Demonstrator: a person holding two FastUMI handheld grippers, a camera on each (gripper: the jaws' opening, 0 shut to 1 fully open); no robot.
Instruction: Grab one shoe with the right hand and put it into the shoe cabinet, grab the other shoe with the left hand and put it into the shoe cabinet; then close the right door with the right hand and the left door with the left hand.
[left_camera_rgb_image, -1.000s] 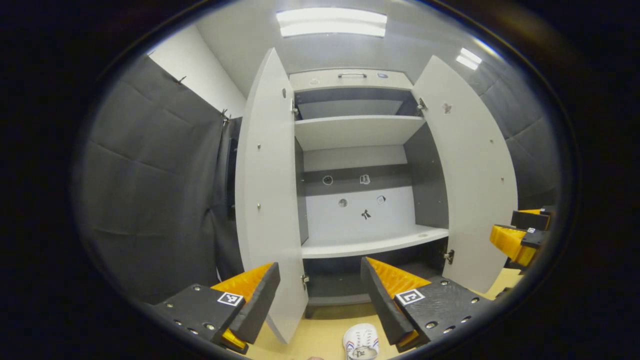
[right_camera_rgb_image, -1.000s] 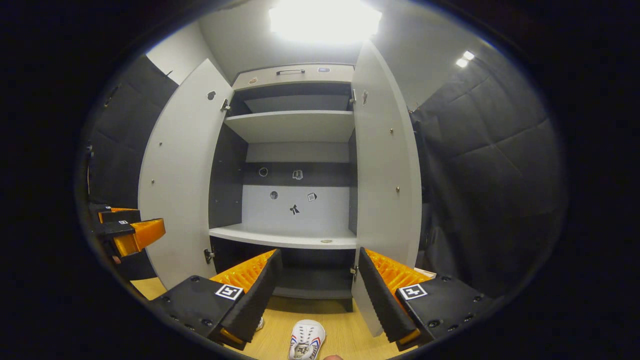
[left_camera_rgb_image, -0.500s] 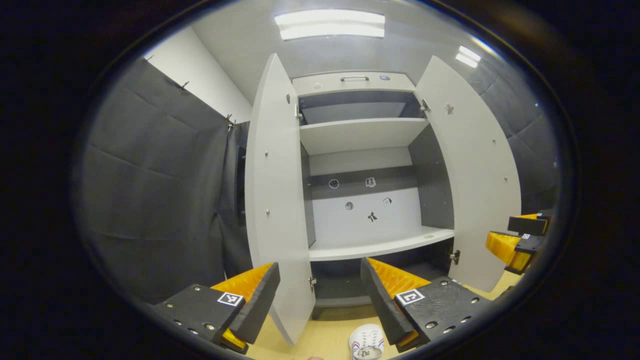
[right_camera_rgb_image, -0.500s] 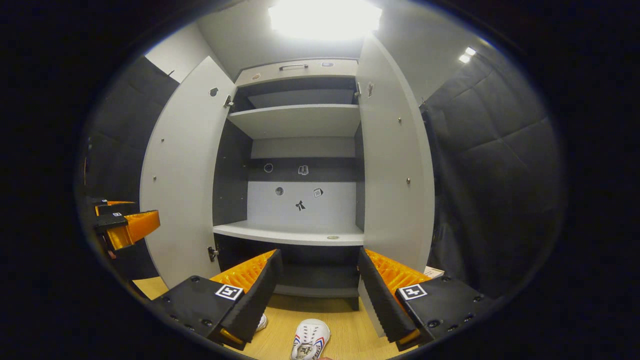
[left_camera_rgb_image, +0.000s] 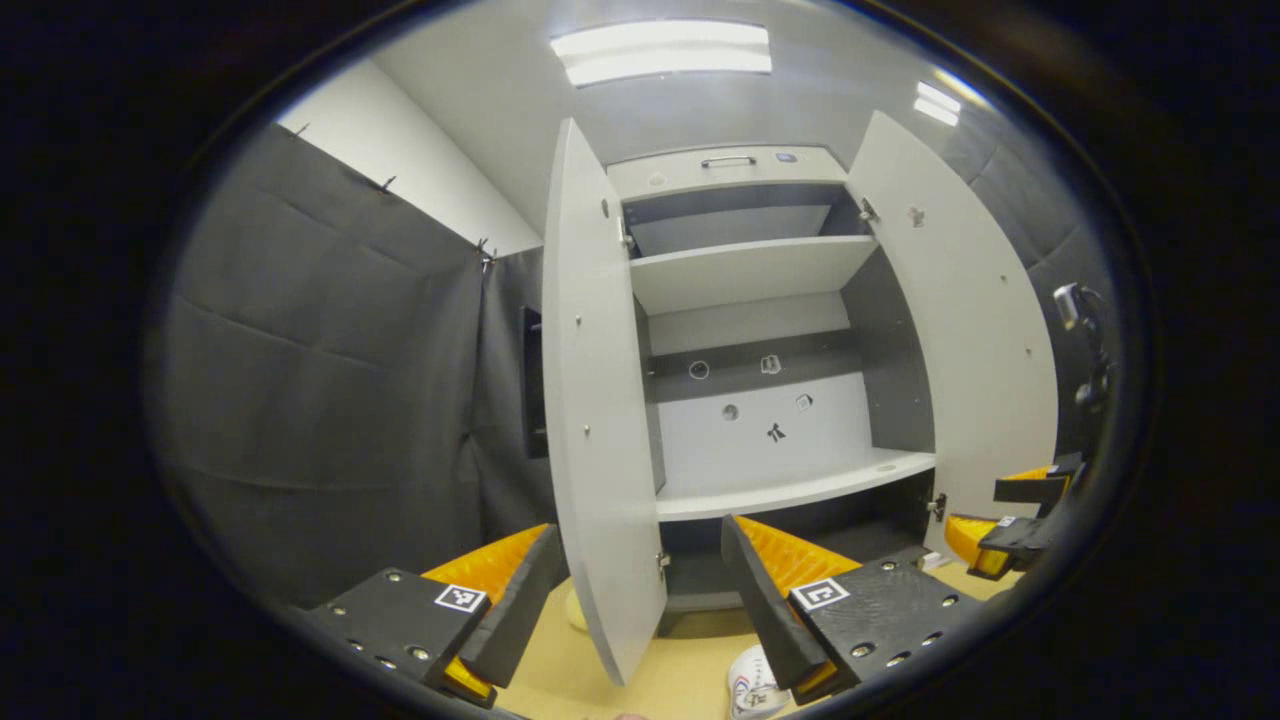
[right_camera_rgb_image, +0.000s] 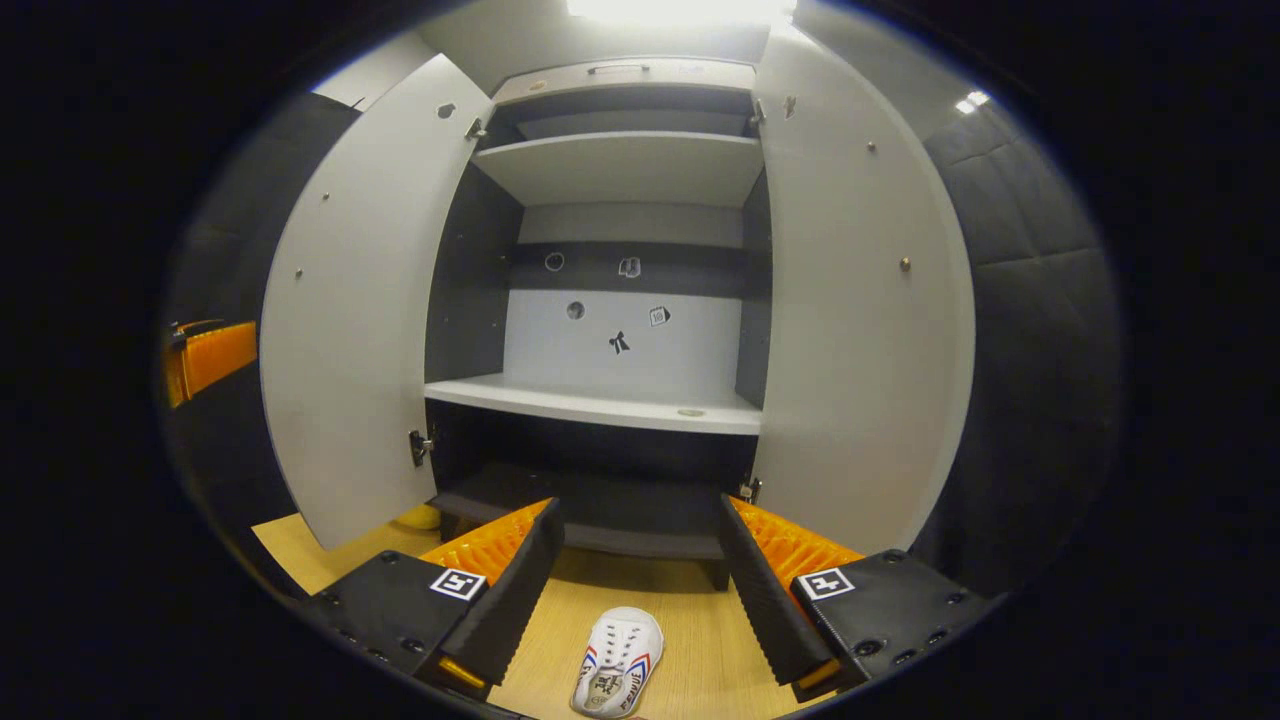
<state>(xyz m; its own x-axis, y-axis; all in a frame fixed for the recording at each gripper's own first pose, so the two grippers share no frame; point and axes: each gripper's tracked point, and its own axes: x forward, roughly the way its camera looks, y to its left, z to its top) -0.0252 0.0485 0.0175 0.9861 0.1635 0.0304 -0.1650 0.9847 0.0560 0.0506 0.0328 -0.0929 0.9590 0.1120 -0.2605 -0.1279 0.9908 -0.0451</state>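
The right tool (right_camera_rgb_image: 640, 590), spread wide and empty, has been lowered toward the shoe (right_camera_rgb_image: 617, 662) on the floor before the cabinet (right_camera_rgb_image: 610, 400); the left tool (left_camera_rgb_image: 640, 600) is likewise released.

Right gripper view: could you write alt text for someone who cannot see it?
An open right gripper hovers above a white shoe lying on the wooden floor, its jaws spread apart. Ahead stands a shoe cabinet with both doors swung wide and bare shelves inside.
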